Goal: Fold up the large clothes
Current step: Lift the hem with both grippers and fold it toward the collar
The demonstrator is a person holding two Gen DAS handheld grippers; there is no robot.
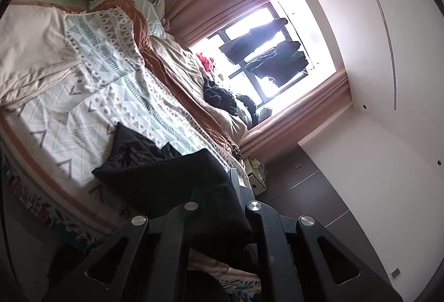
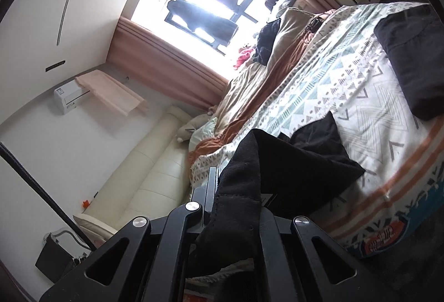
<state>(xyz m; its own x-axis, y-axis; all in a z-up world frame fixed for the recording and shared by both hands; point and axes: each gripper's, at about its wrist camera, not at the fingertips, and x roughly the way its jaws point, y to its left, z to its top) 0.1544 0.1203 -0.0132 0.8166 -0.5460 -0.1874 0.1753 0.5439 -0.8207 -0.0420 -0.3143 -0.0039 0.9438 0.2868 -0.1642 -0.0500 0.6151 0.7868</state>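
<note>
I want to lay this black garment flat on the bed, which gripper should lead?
Probably left: the left gripper and right gripper both clamp the black garment, but the left's edge already trails onto the bedspread.

The big black cloth garment (image 1: 166,177) lies on the white blanket with triangle patterns (image 1: 91,96) that covers the bed. The left gripper (image 1: 222,191) has one edge of the garment between its fingers, and the right gripper (image 2: 236,191) has another edge. A second, folded black cloth (image 2: 413,60) lies on the same blanket, well apart from the first one in the right wrist view. A crumpled tan and orange quilt (image 1: 177,71) lies along the far side of the bed, next to the window with pink curtains (image 1: 266,63). Dark clothes on a line (image 1: 272,58) hang outside the window. A pale cushioned headboard (image 2: 155,169) stands at the end of the bed.
</note>
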